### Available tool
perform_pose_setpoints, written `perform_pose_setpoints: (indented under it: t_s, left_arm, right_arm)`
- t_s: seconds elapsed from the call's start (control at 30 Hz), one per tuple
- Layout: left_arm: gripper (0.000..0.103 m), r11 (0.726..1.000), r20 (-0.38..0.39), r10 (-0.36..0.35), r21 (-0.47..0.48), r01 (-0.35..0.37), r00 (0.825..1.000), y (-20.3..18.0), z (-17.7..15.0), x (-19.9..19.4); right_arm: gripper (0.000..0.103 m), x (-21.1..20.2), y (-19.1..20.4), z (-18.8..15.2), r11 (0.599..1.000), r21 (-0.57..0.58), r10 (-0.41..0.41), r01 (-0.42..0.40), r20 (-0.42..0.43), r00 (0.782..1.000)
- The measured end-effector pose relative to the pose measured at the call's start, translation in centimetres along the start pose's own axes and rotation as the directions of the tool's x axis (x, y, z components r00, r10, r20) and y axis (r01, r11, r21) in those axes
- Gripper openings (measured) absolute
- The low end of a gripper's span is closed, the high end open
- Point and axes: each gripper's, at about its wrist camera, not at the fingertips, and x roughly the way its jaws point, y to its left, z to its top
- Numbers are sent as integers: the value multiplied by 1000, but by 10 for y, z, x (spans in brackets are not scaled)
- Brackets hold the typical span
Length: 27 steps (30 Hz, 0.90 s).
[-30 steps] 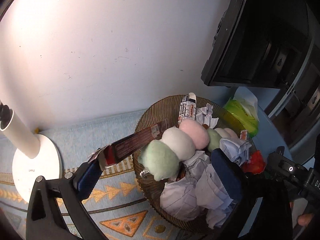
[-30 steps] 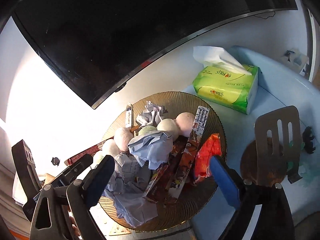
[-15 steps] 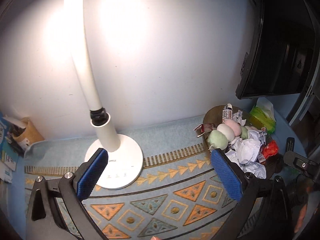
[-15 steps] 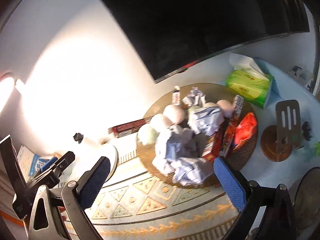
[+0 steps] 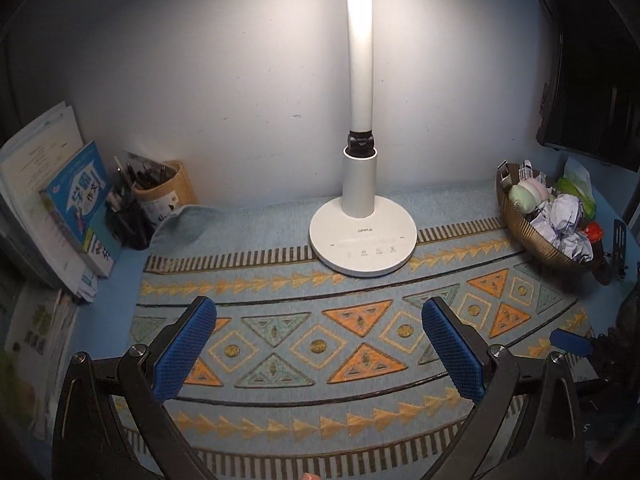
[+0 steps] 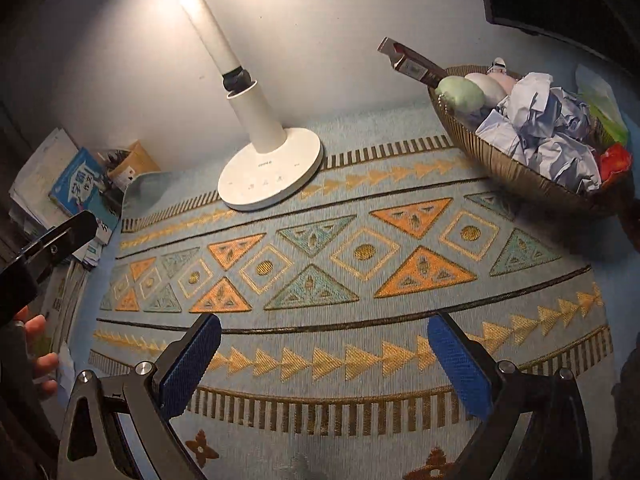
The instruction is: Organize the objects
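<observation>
A brown ribbed basket (image 5: 528,236) (image 6: 504,168) stands at the right on the patterned blue mat (image 5: 320,320) (image 6: 340,264). It holds crumpled paper (image 6: 540,120), pastel plush balls (image 6: 460,94), a red packet (image 6: 614,162) and a long brown box (image 6: 416,64) that sticks out over its rim. My left gripper (image 5: 320,348) is open and empty above the middle of the mat. My right gripper (image 6: 324,364) is open and empty above the mat's near edge, well short of the basket.
A white desk lamp (image 5: 362,232) (image 6: 272,168) stands at the back centre. Books (image 5: 76,208) and a pen holder (image 5: 160,192) are at the left. A green tissue pack (image 5: 576,188) and a dark monitor (image 5: 592,80) are behind the basket. A black spatula (image 5: 620,244) lies at the far right.
Both grippers have pulled back from the basket, toward the near side of the mat. The lamp, books and whole mat have come into view. Both stay open and empty.
</observation>
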Motion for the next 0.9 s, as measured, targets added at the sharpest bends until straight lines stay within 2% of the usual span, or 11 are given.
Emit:
perform_pose_setpoints:
  t_s: [0.17, 0.3, 0.4, 0.53, 0.57, 0.9]
  left_arm:
    - [103, 999, -57, 8, -52, -11, 998, 8, -63, 28]
    - [103, 997, -99, 3, -79, -11, 995, 6, -101, 43]
    - [103, 995, -119, 15, -94, -27, 993, 3, -116, 49]
    - [102, 996, -169, -40, -90, 25, 985, -2, -134, 58]
    - [103, 997, -161, -32, -69, 22, 986, -5, -136, 55]
    - [103, 996, -165, -34, -87, 20, 986, -8, -144, 50]
  right_arm:
    - [103, 14, -11, -25, 988, -40, -146, 147, 28, 989]
    - [103, 15, -17, -36, 976, -73, -202, 204, 29, 979]
    - [103, 24, -24, -43, 973, -85, -214, 214, 2, 977]
    - [103, 25, -31, -51, 977, -89, -191, 195, 45, 981]
    - [103, 25, -32, -51, 977, -89, -191, 195, 45, 981]
    - [103, 25, -31, -50, 975, -89, -198, 202, 46, 979]
